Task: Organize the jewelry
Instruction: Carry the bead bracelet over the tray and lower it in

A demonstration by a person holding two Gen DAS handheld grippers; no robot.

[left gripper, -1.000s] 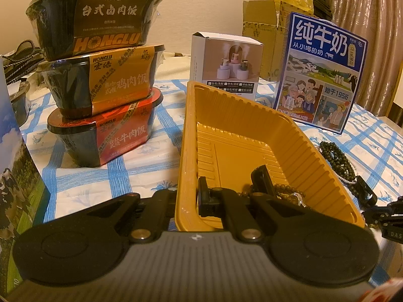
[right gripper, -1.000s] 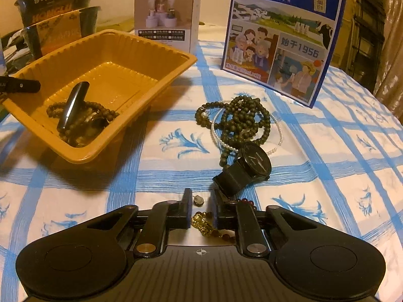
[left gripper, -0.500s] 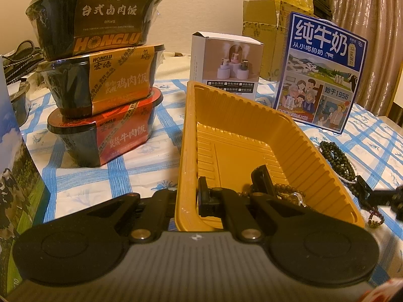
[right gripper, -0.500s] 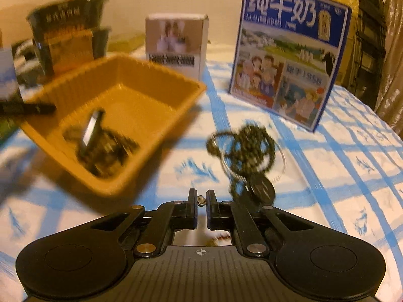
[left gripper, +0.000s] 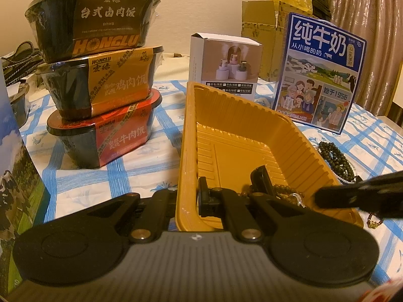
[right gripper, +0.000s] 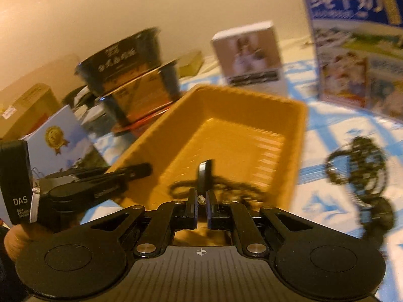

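My left gripper (left gripper: 187, 198) is shut on the near wall of the yellow plastic tray (left gripper: 226, 136), which holds a black watch (left gripper: 262, 178) and a bead bracelet (left gripper: 284, 191). My right gripper (right gripper: 200, 205) is shut on a small beaded bracelet (left gripper: 372, 220), which hangs below its fingers beside the tray's right rim in the left wrist view. In the blurred right wrist view the tray (right gripper: 252, 110) lies just beyond the fingers. Dark bead necklaces (right gripper: 357, 166) and another black watch (right gripper: 377, 214) lie on the cloth to the right.
Three stacked Honglu meal bowls (left gripper: 100, 75) stand left of the tray. A small white box (left gripper: 224, 60) and a blue milk carton (left gripper: 317, 73) stand behind it. A blue-and-green box (left gripper: 15, 176) is at the near left. Blue-checked cloth covers the table.
My right gripper lifted the small bracelet off the cloth and swung left to the tray's right rim. The left gripper and tray have not moved.
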